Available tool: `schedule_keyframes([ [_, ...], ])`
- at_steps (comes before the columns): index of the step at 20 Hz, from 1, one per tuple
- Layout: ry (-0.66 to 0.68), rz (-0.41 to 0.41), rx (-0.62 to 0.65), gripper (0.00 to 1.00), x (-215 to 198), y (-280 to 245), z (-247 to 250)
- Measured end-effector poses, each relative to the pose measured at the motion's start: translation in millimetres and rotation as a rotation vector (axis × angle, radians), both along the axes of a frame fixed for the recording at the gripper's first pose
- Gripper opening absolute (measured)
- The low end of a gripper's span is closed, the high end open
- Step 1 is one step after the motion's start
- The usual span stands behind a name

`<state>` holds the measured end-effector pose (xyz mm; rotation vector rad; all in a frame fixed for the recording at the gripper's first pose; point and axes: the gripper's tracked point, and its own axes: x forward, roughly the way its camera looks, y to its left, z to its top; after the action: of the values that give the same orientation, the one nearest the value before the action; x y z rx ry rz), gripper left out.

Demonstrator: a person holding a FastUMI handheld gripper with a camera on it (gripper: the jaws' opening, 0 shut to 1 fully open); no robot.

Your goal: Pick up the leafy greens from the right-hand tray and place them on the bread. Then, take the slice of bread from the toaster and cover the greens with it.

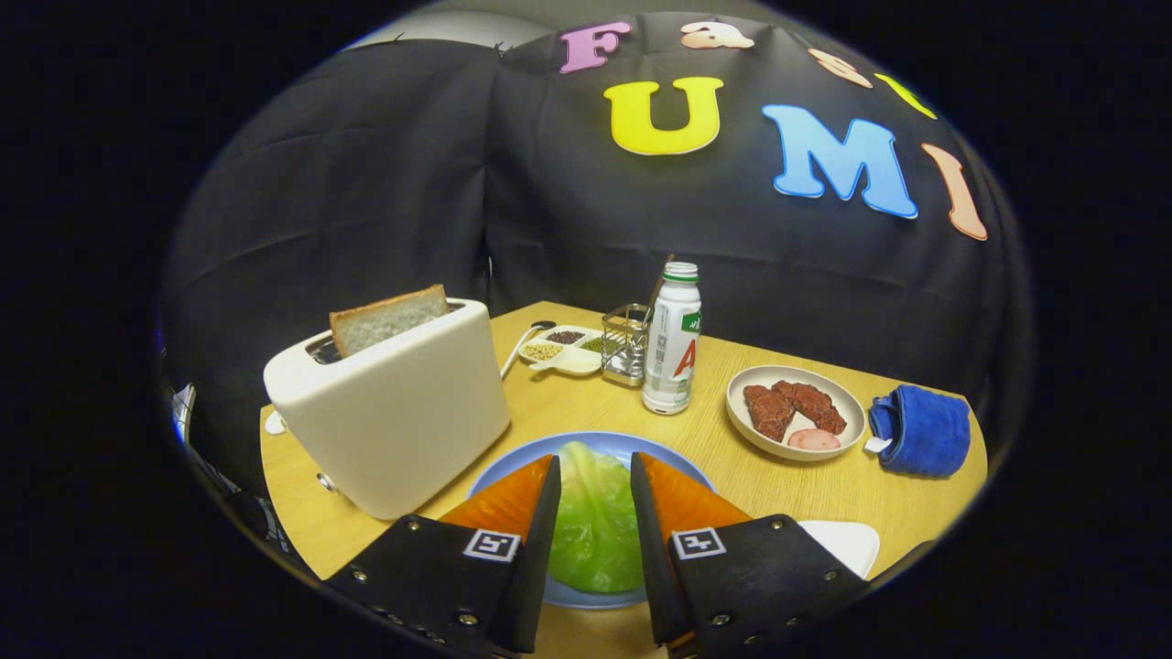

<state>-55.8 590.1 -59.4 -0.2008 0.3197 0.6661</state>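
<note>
The tool [595, 476] hangs over the near side of the wooden worktop [568, 412], its two fingers standing apart with a narrow gap between them. In that gap lie the leafy greens [595, 522] — pale, crinkled, resting on the blue plate [513, 462] directly under the fingers. Whether the fingers touch the greens cannot be told from here; they flank the leaf on either side and do not look pressed onto it. Any bread beneath the greens is covered, so I cannot confirm it.

Off to the left of the fingers, close beside the plate, stands the cream toaster [394, 412], and a slice of bread [389, 318] pokes up out of its slot, tilted a little. Beyond the plate, a white bottle [672, 339] with a green cap stands upright, just beside a small wire holder [626, 343] and a divided dish of seeds [563, 348] with a spoon [520, 346] laid at its edge.

To the right of the bottle — a cream tray [795, 437] carrying dark strips of meat [789, 407] and one pink slice. Further right, a folded blue cloth [920, 430] lies near the worktop's rim. A white plate [847, 542] peeks out just past the right finger.
</note>
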Motion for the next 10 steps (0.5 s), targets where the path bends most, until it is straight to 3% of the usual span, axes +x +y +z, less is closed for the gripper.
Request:
schedule_keyframes([
  [6,-0.14,-0.074,0.121,0.46,-30.4,20.9,33.4],
  [10,-0.138,-0.046,0.185,0.46,-57.0,54.3,40.3],
])
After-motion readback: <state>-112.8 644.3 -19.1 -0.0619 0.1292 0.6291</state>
